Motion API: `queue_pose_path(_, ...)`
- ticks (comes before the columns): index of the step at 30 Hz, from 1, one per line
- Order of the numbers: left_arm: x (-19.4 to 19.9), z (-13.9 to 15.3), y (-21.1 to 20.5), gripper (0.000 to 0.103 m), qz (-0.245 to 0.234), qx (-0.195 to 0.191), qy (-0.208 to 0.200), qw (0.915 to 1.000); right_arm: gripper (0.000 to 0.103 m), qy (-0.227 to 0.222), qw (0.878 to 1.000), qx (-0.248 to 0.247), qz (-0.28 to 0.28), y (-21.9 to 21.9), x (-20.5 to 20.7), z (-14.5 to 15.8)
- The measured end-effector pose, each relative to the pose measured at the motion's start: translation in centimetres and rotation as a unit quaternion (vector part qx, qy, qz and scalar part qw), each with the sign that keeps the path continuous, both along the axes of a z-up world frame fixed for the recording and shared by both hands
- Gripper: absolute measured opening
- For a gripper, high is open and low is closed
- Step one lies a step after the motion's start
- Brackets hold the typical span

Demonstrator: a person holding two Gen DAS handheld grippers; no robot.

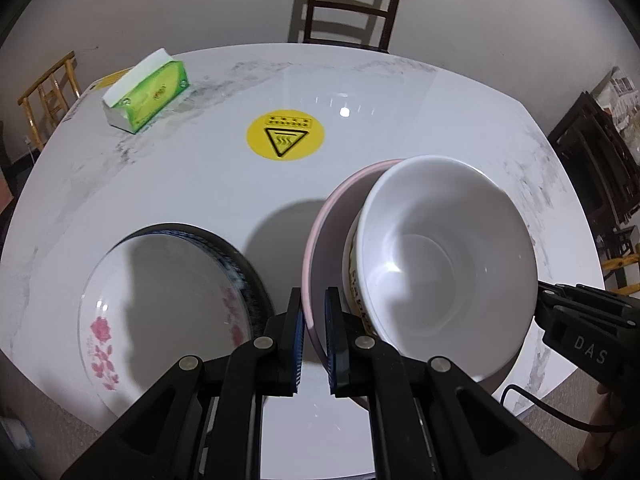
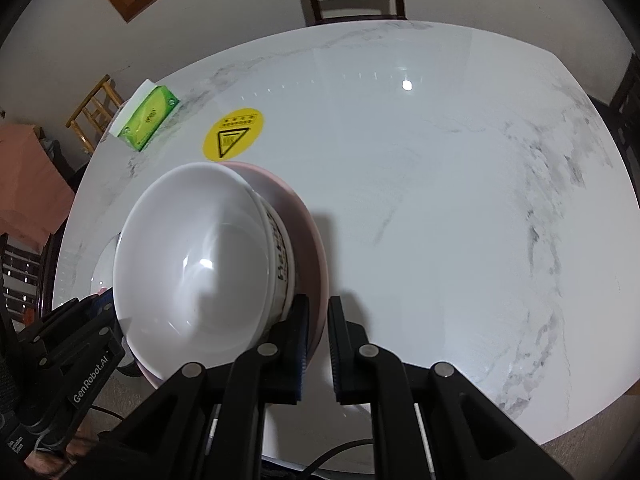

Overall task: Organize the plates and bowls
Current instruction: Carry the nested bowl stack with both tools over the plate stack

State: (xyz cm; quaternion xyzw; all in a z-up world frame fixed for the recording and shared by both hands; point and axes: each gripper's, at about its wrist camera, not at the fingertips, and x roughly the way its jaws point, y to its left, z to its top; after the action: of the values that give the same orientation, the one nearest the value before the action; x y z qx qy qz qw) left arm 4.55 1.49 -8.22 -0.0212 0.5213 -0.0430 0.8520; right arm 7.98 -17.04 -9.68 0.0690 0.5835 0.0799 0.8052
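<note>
A pink plate (image 1: 320, 240) carries a white bowl (image 1: 448, 264) with dark lettering on its side. My left gripper (image 1: 314, 340) is shut on the plate's left rim. My right gripper (image 2: 318, 344) is shut on its right rim (image 2: 316, 264); it also shows at the right edge of the left wrist view (image 1: 580, 328). The bowl (image 2: 192, 260) fills the left of the right wrist view. The stack is held above the table. A white plate with pink flowers (image 1: 160, 304) sits on a dark-rimmed plate (image 1: 240, 256) at the left.
The white marble table (image 1: 400, 120) has a yellow warning sticker (image 1: 285, 134) at its middle and a green tissue box (image 1: 146, 94) at the far left. A dark chair (image 1: 352, 4) stands behind the table, and a wooden chair (image 1: 48, 96) stands to the left.
</note>
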Motion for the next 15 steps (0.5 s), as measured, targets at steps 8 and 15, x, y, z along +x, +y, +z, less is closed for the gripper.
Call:
queue_pose_path(8, -0.6, 0.9, 3.1, 0.005, 0.028, 0.002, -0.005, 0.9996, 0.010, -0.006, 0.999, 0.000, 0.033, 3.4, 0.6, 1.0)
queue_pose_path(15, -1.6, 1.8, 6.2, 0.005, 0.057, 0.008, -0.010, 0.9983, 0.010, -0.011, 0.998, 0.004, 0.060, 6.5, 0.9, 1.7)
